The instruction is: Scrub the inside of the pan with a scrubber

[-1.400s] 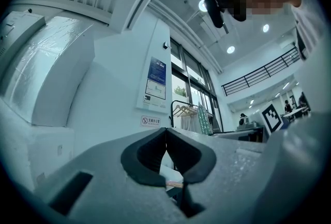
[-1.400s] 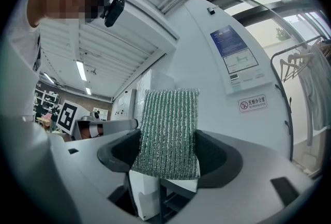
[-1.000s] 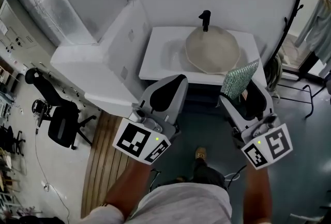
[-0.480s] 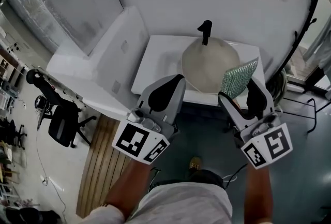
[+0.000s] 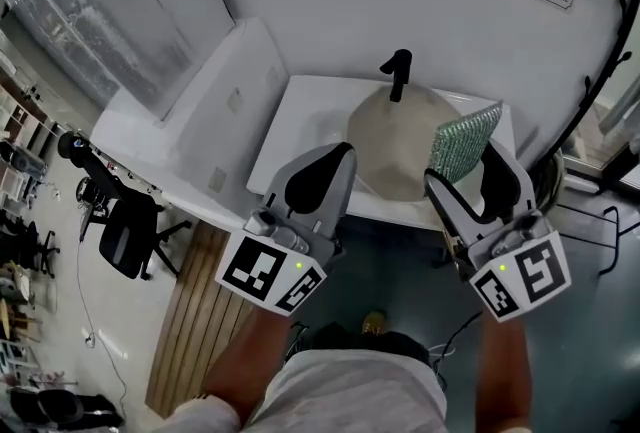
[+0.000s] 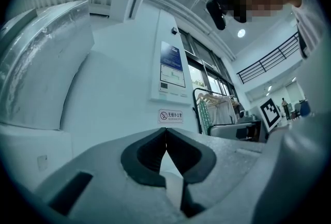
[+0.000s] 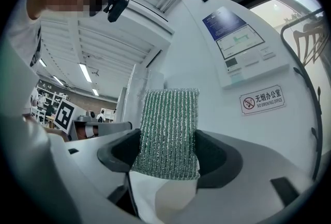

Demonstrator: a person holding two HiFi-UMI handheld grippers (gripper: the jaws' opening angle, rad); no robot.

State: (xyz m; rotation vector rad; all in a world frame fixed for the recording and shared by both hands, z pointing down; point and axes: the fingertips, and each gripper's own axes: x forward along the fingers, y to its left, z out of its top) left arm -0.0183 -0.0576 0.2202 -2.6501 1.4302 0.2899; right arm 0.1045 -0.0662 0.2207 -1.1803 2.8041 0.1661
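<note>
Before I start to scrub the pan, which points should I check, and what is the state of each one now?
1. Scrubber gripped by right gripper: ok, jaws closed on it.
2. Left gripper free: ok, shut, nothing between its jaws.
3. Pan open side up on the white table: ok.
4. Scrubber touching the pan's inside: not ok, it is held in the air.
5. Pan handle steadied: not ok, no gripper on it.
6. Dirt inside the pan: cannot tell.
</note>
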